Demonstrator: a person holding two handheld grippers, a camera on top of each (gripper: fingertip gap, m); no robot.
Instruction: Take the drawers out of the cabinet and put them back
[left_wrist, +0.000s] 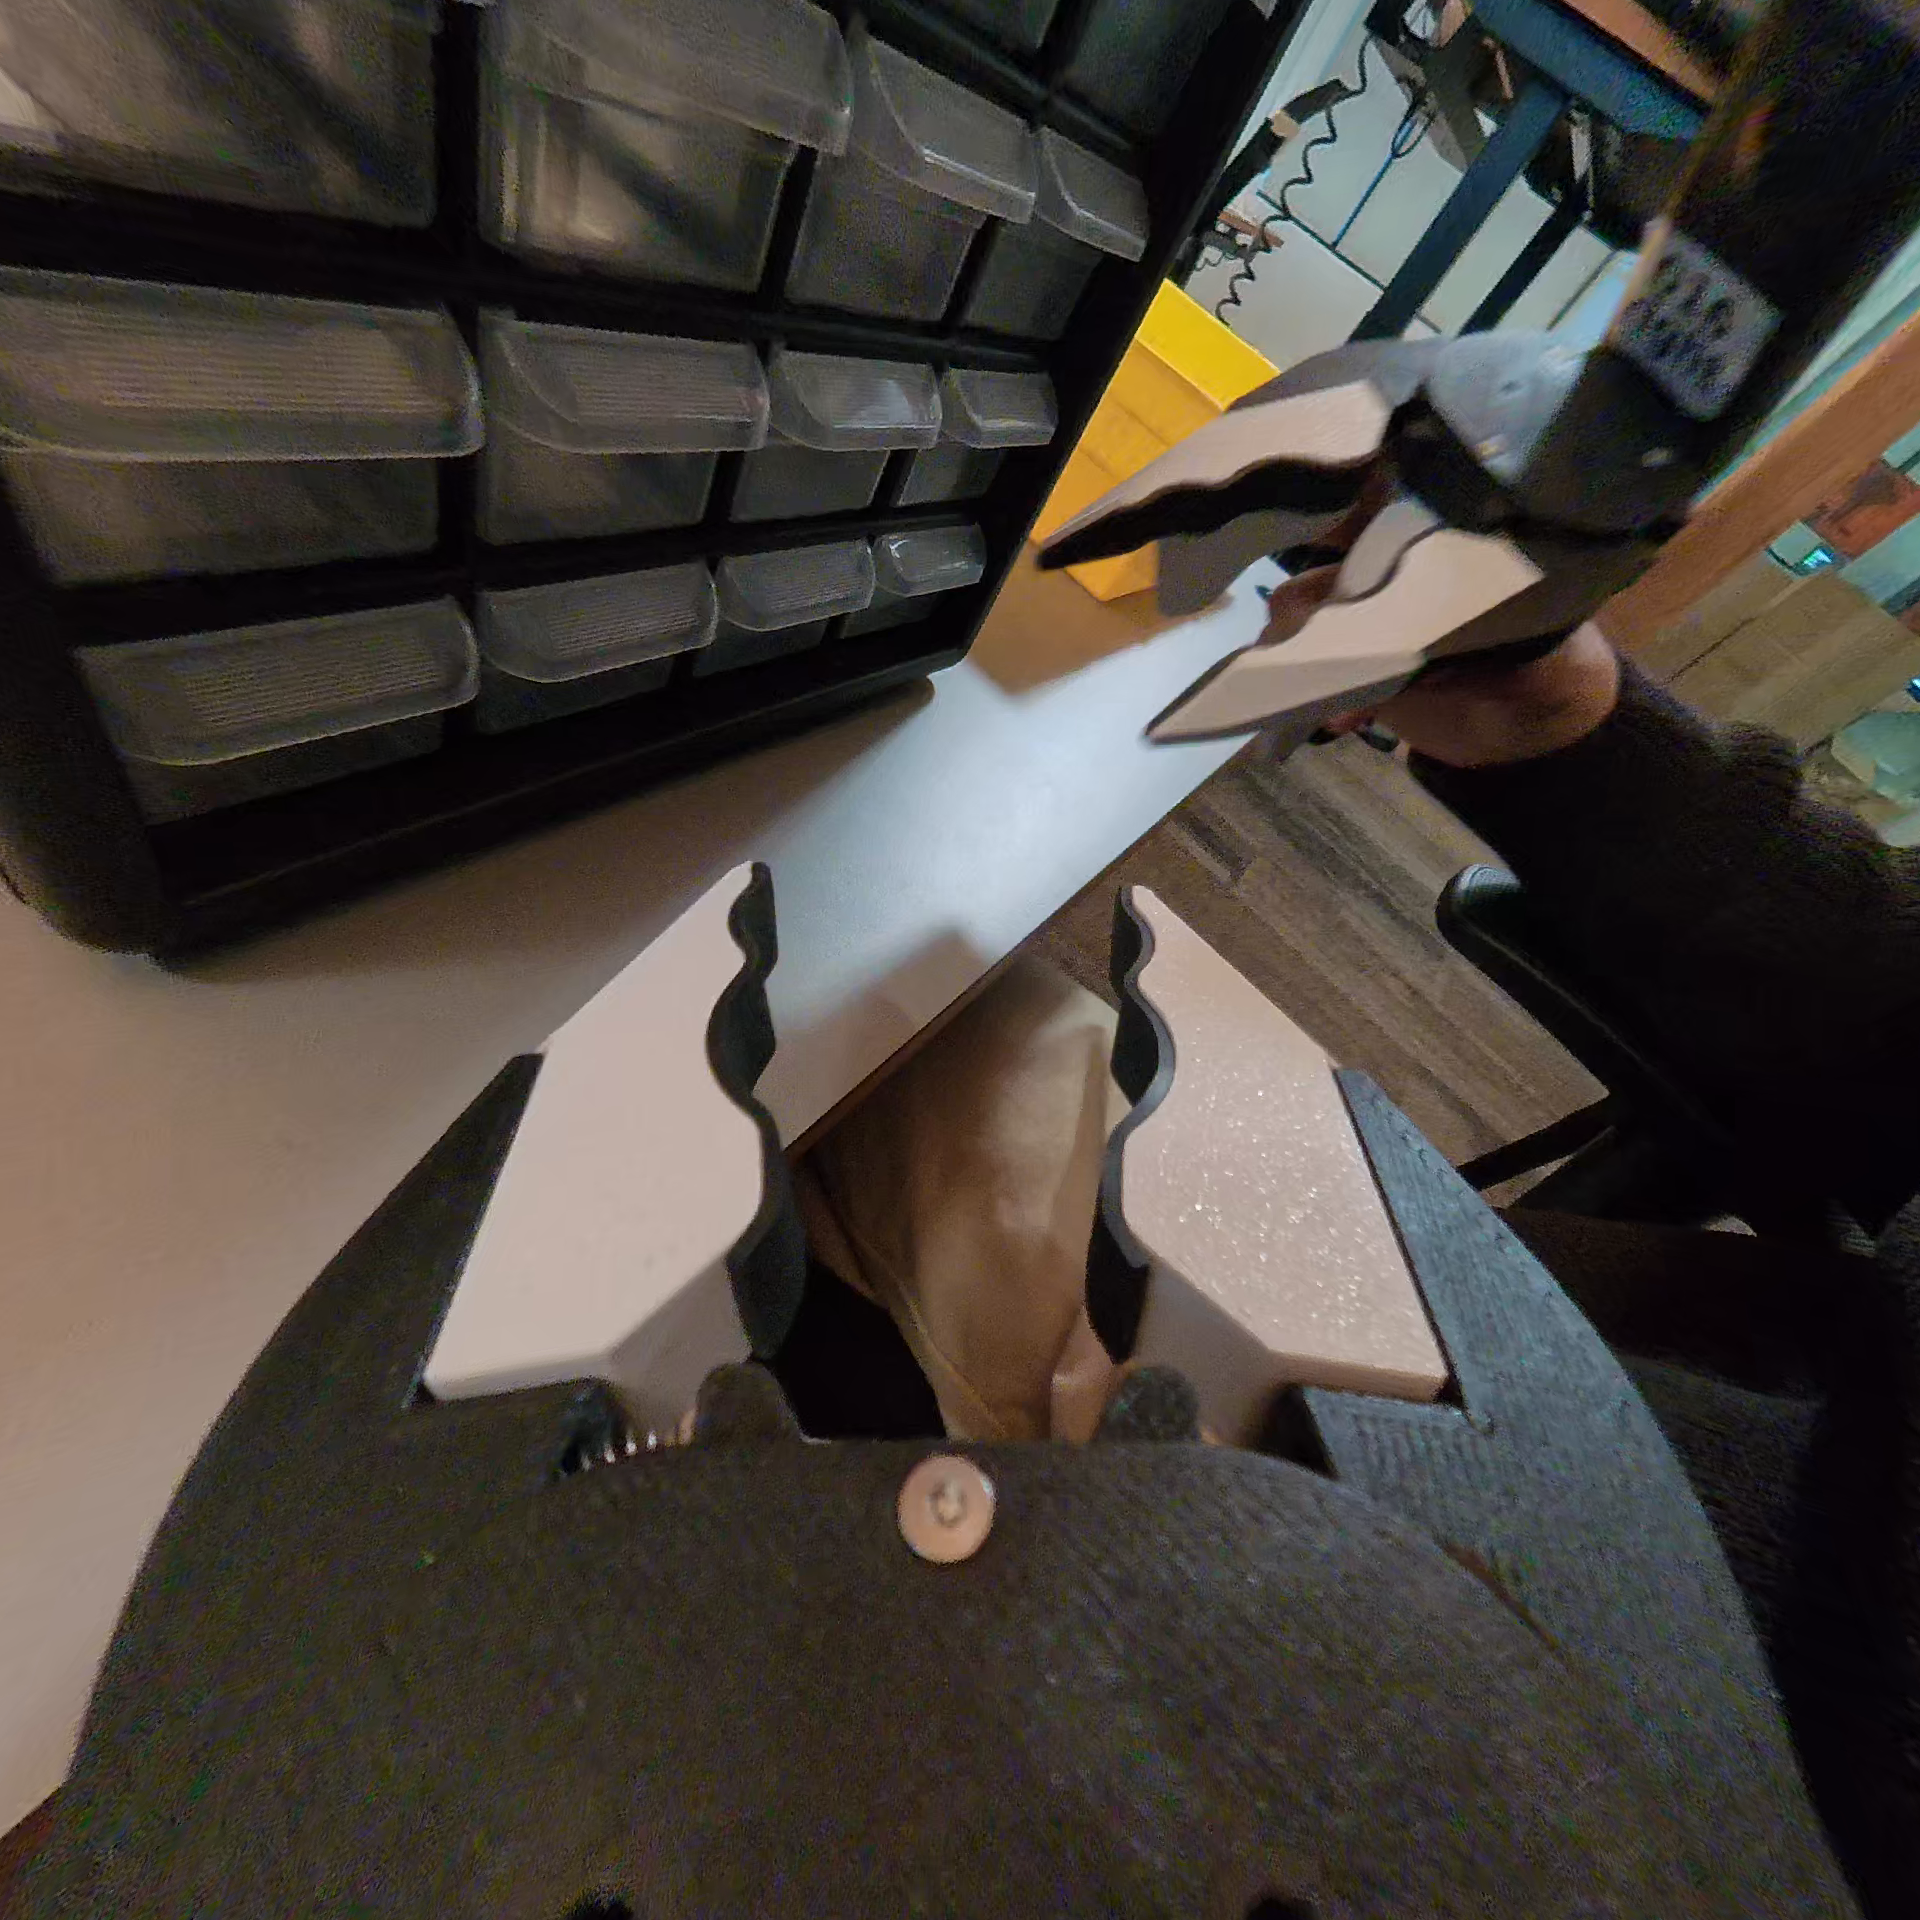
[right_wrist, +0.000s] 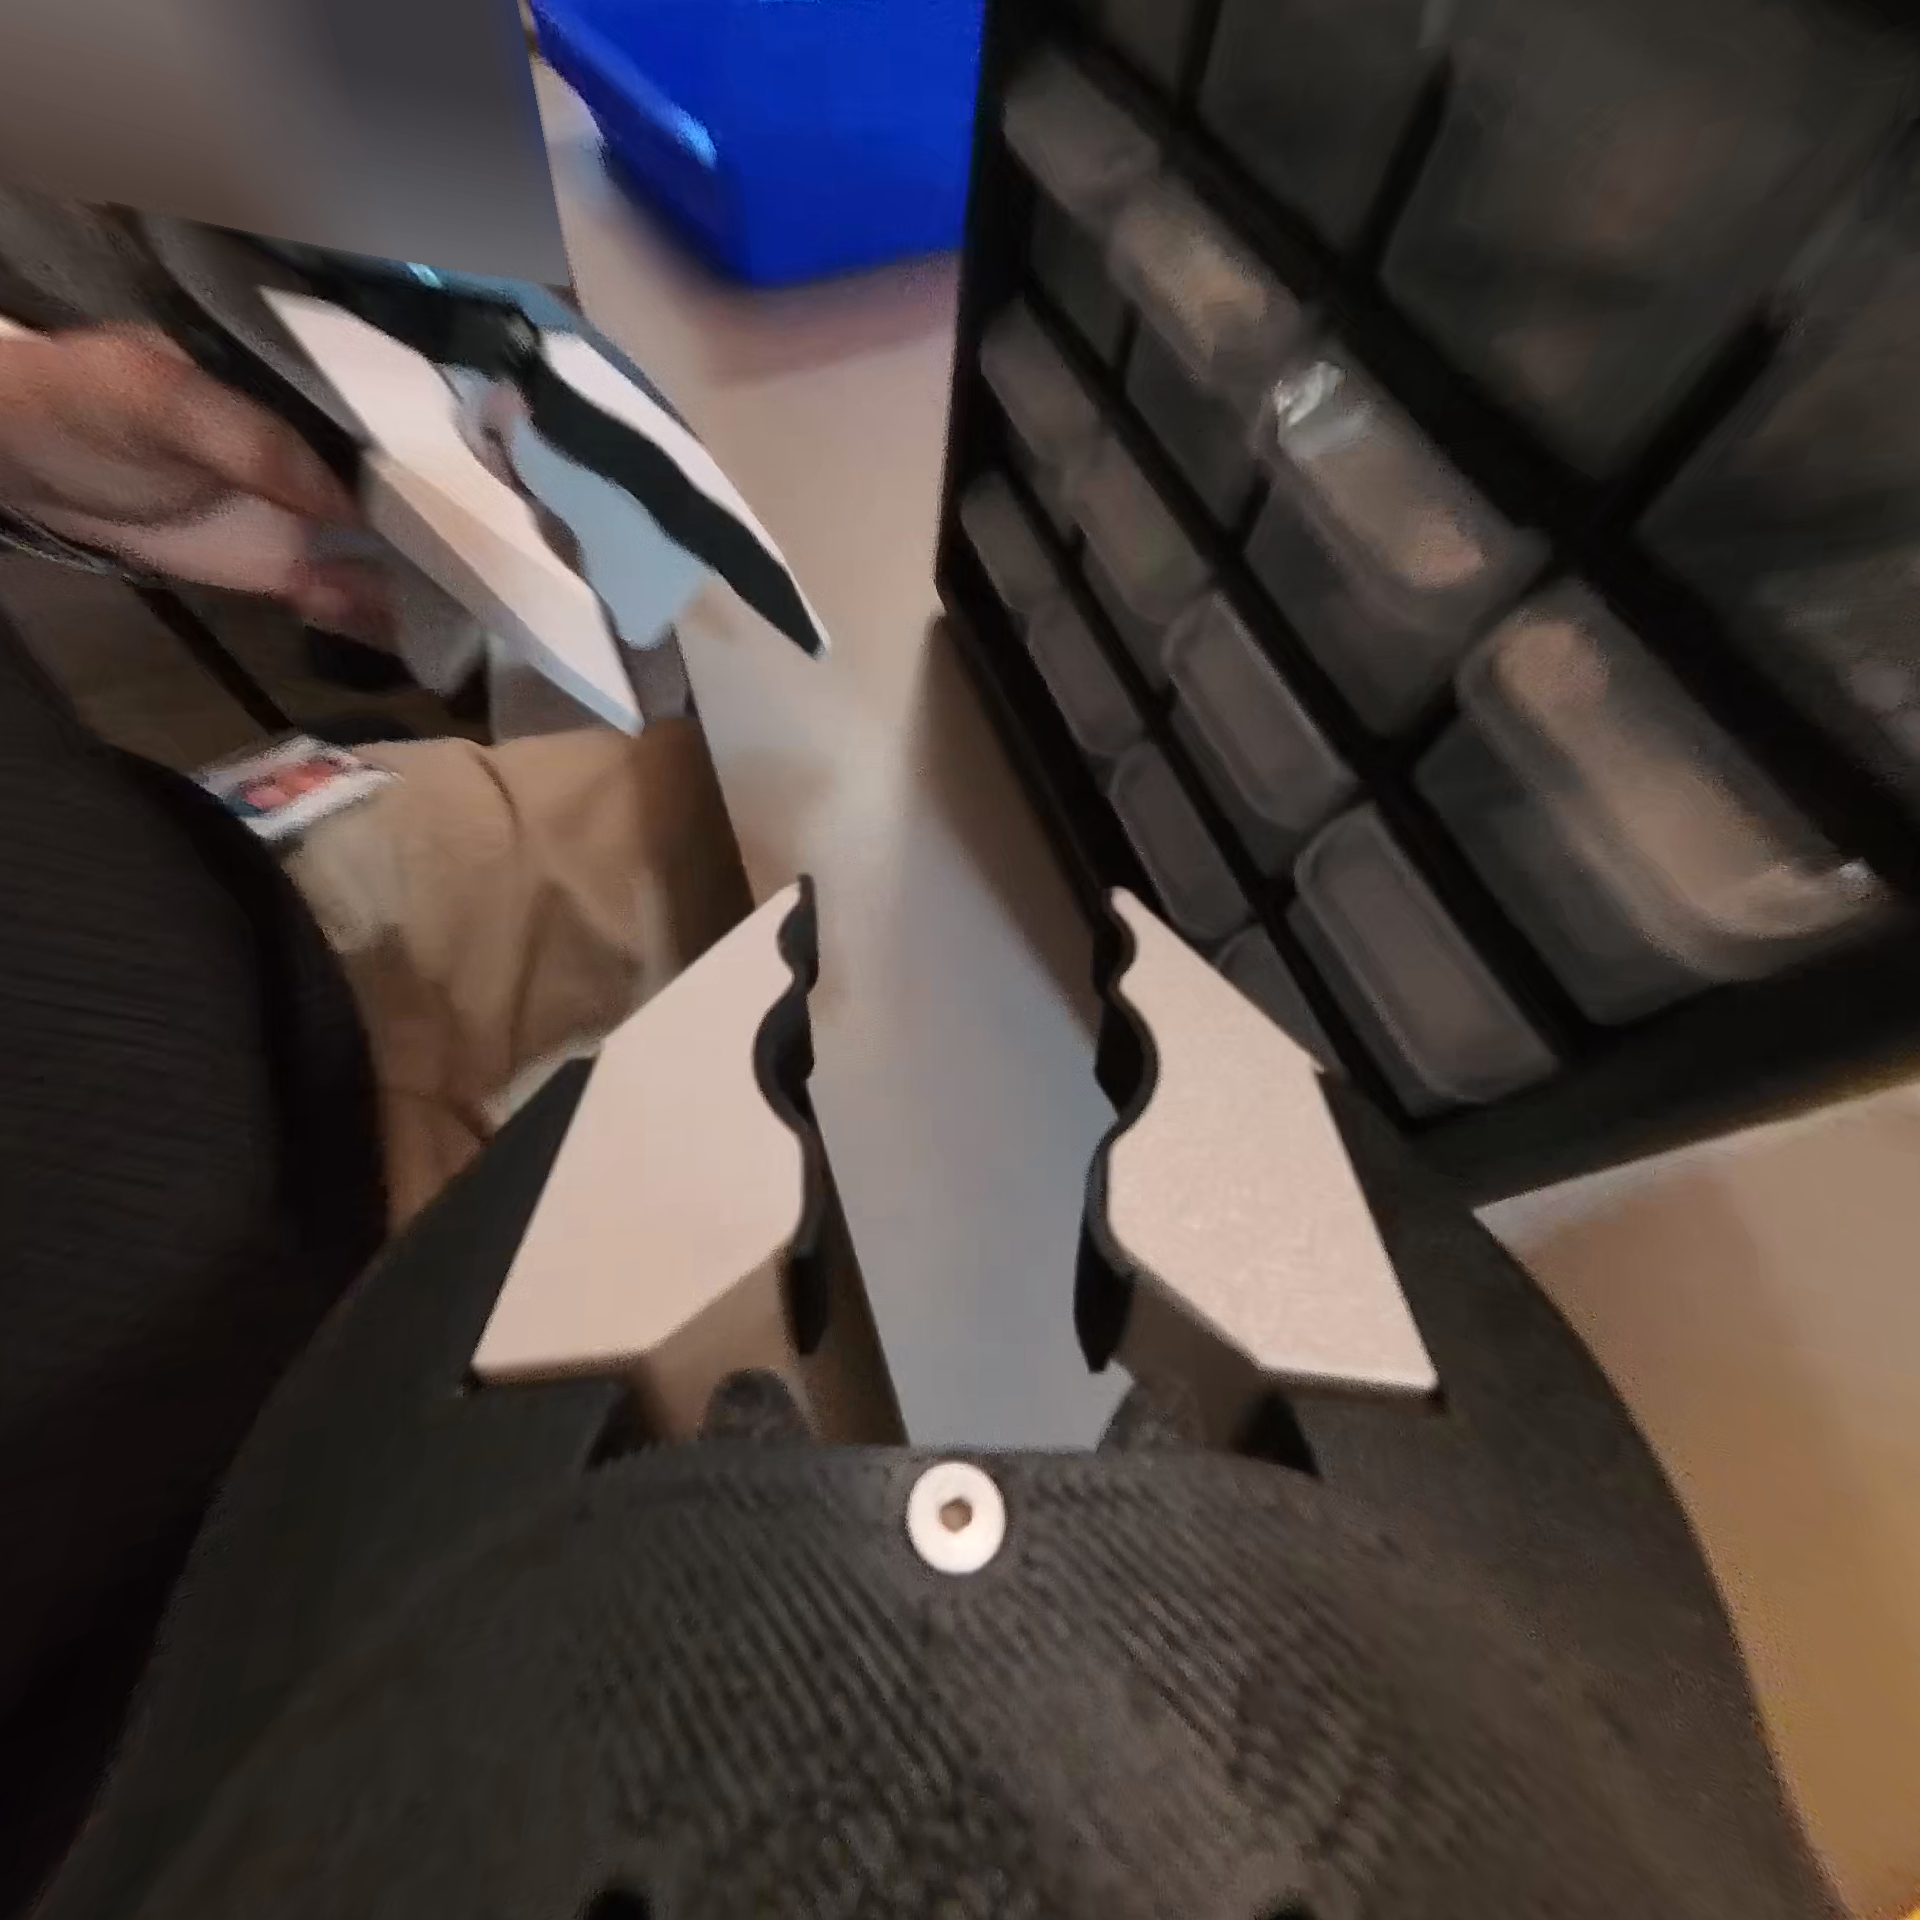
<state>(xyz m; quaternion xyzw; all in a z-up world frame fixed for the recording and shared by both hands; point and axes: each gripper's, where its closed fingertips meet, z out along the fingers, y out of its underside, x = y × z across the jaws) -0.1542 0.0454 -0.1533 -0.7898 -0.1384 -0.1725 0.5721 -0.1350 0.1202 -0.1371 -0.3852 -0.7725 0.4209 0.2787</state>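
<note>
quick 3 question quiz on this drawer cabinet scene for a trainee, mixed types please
1. True or false: the left gripper is shut on a drawer.
2. Which colour is the box on the table beyond the cabinet in the left wrist view? A) red B) yellow C) green
3. Fill in: in the right wrist view, the bin at the far end of the table is ____.

Key:
1. False. Both the left and the right gripper are open and hold nothing; every drawer in view sits in the cabinet.
2. B
3. blue
</note>
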